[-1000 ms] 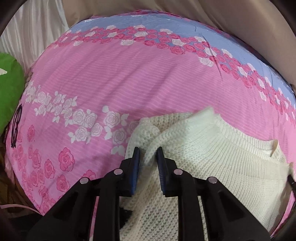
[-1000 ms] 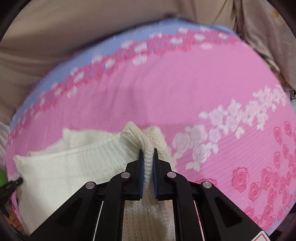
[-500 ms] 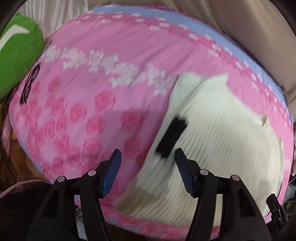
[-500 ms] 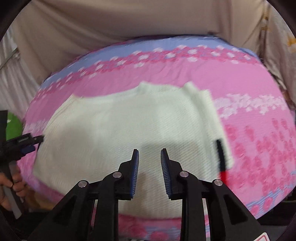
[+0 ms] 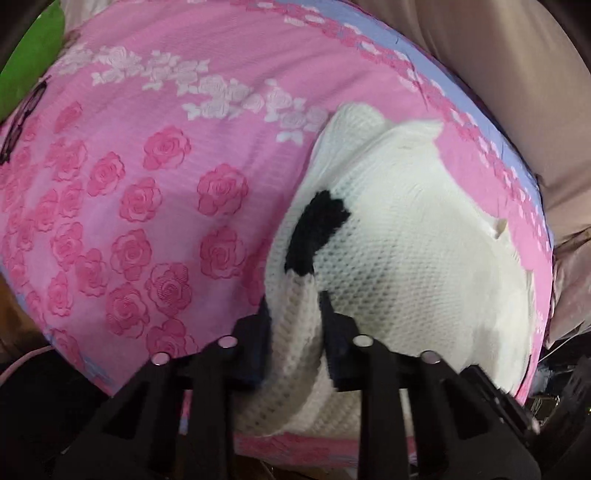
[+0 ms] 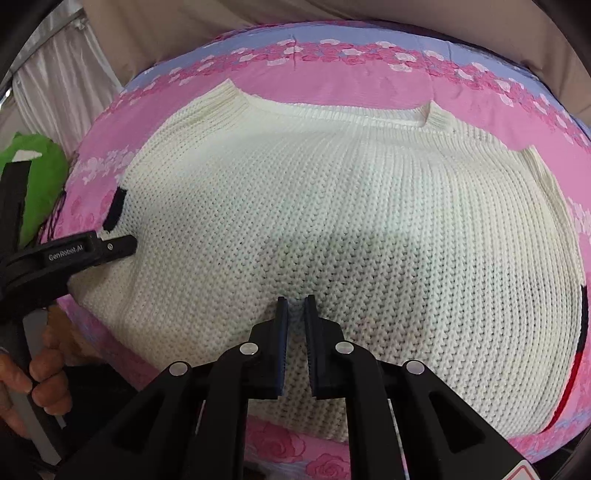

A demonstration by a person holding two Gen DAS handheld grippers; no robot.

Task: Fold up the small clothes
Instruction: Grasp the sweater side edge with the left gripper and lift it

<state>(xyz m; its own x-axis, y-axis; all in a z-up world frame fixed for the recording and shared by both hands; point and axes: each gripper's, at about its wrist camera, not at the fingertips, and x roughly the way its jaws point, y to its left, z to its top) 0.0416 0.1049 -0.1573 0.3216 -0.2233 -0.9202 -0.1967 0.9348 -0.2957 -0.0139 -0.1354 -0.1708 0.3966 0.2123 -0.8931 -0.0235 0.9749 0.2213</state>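
Left gripper (image 5: 295,314) closing on cream sweater (image 6: 332,221), right gripper (image 6: 294,325) together, pink rose bedspread (image 5: 147,184), beige curtain (image 6: 258,14).

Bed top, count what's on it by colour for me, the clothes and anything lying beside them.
Cream: 1, the knitted sweater
Green: 1, the cushion at the edge
Black: 1, the eyeglasses on the pink bedspread
Total: 3

Even, soft indoor light, faint shadows ahead of the tongs, strong fisheye bending, dark corners, slight blur
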